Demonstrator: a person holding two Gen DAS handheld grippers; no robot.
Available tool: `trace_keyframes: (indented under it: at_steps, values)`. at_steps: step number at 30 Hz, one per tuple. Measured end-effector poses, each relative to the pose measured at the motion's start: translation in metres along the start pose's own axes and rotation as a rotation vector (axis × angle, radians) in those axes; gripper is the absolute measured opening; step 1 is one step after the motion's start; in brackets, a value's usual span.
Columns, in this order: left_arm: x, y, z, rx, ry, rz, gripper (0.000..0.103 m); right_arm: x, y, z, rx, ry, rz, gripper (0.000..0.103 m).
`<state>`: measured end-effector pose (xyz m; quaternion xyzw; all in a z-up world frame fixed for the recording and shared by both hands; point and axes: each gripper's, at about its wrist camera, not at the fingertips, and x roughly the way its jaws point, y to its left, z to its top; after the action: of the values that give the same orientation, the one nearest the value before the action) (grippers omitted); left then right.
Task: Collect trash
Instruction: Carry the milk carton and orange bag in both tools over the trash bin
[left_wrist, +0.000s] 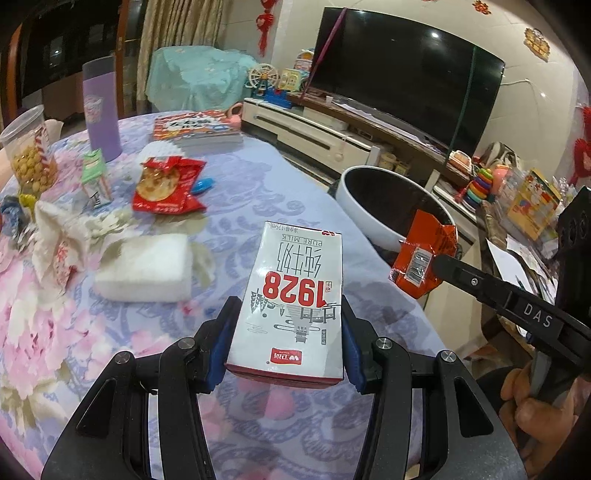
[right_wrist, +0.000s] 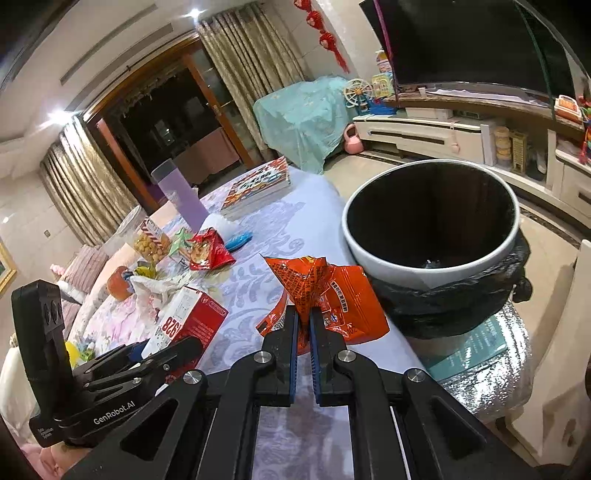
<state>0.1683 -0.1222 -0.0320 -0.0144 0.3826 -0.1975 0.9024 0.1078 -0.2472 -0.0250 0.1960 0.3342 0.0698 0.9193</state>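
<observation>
While your left gripper clamps the white-and-red cardboard milk carton, your right gripper pinches the crumpled orange foil wrapper beside the white round bin.

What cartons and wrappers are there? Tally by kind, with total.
Cartons: 2 (milk carton in left gripper, green carton on table)
Wrappers: 2 (orange wrapper in right gripper, red wrapper on table)
Total: 4
</observation>
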Motion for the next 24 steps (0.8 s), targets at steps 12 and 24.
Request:
trace_keyframes:
  at_steps: [12, 24]
  values:
    - [0.012, -0.026, 0.014, 0.048, 0.006, -0.033, 0.05, -0.009, -0.022, 0.006, 0.038, -0.027, -0.026, 0.006]
    - [0.028, -0.049, 0.028, 0.094, 0.017, -0.059, 0.05, -0.015, -0.044, 0.016, 0.062, -0.045, -0.053, 0.006]
